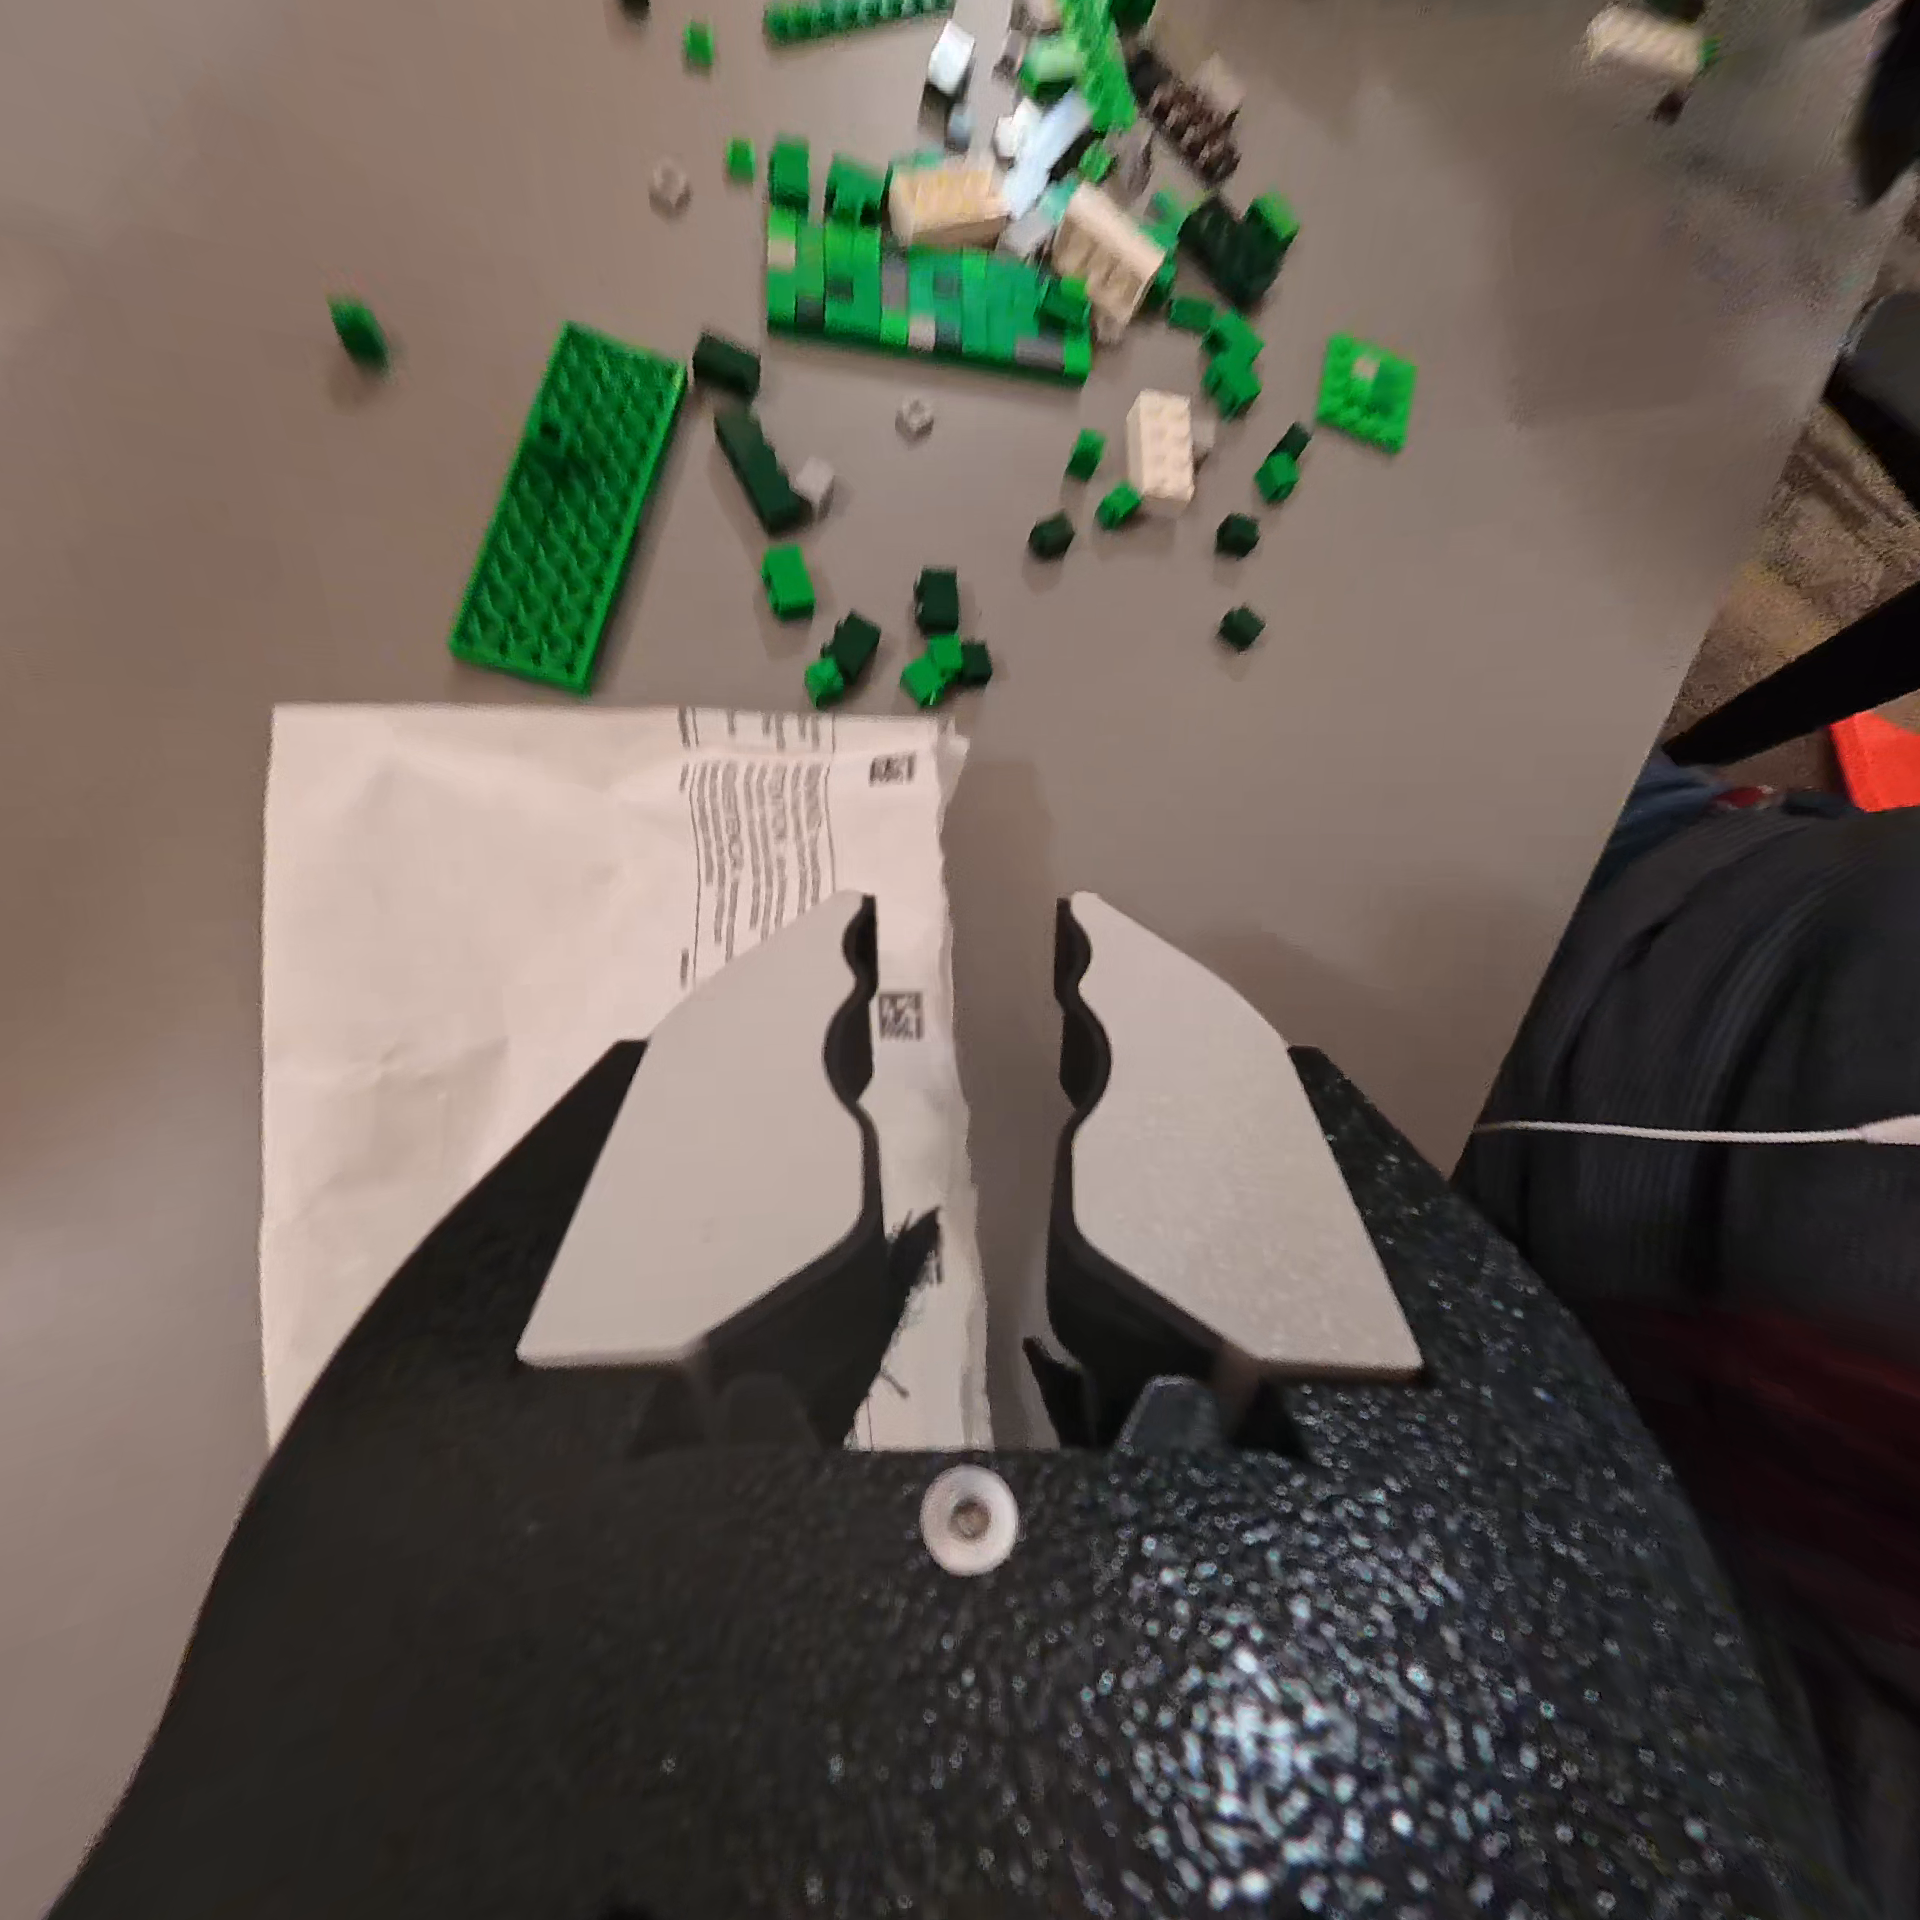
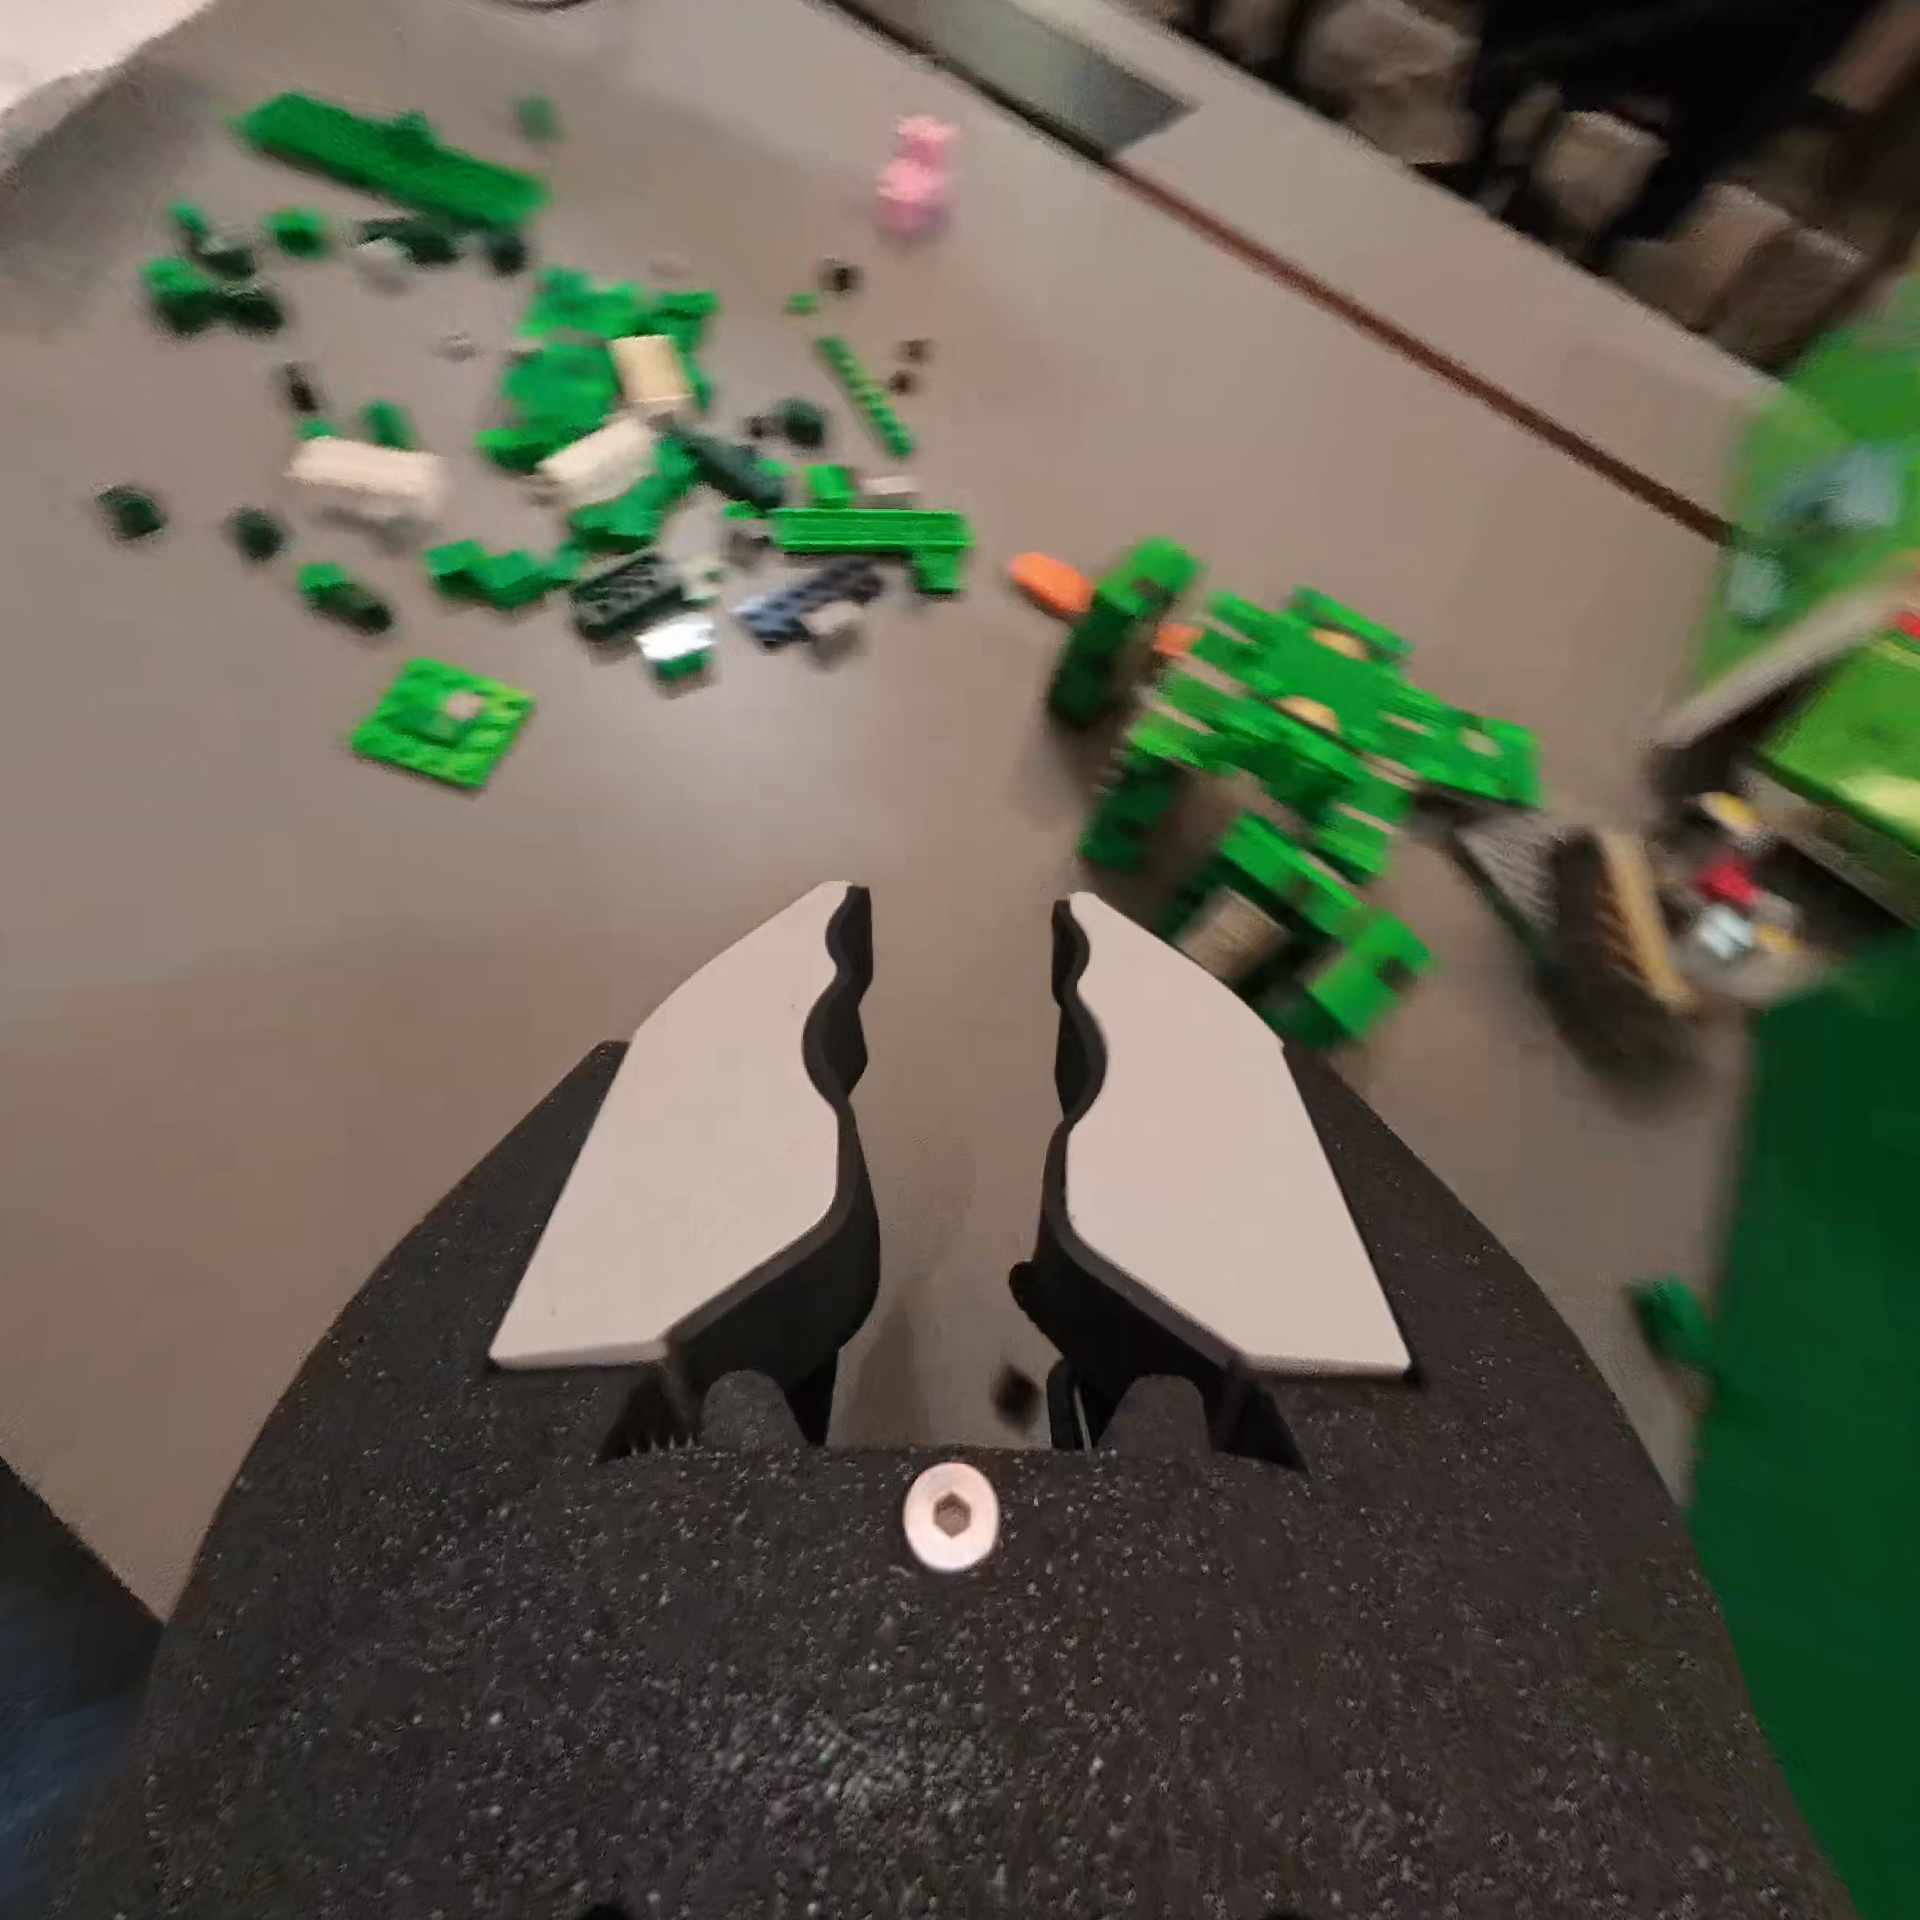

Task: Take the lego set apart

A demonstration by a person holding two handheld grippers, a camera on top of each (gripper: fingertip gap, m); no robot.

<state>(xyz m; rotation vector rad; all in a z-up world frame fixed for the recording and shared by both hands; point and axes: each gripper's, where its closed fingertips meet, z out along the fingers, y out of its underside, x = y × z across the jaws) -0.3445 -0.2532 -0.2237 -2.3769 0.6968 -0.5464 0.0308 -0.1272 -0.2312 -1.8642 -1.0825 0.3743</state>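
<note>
Loose green, dark green and white lego bricks lie scattered on the grey table (image 1: 1351, 779). In the left wrist view a long green plate (image 1: 566, 509) lies left of a still-joined green block (image 1: 925, 301), with a white brick (image 1: 1164, 452) to the right. My left gripper (image 1: 966, 914) is open and empty above a white paper sheet (image 1: 499, 987). In the right wrist view a larger joined green assembly (image 2: 1278, 769) lies ahead to the right, with a small square green plate (image 2: 442, 722) to the left. My right gripper (image 2: 961, 904) is open and empty above bare table.
A pink lego figure (image 2: 920, 177) stands far back. An orange piece (image 2: 1049, 582) lies by the green assembly. A green box (image 2: 1849, 675) and clutter sit at the right edge. A person's dark clothing (image 1: 1745, 1091) borders the table on the right of the left wrist view. The small square green plate (image 2: 442, 722) is about 15 cm from my right fingertips and 25 cm from my left. My left wrist view (image 1: 1372, 383) looks at it from another angle.
</note>
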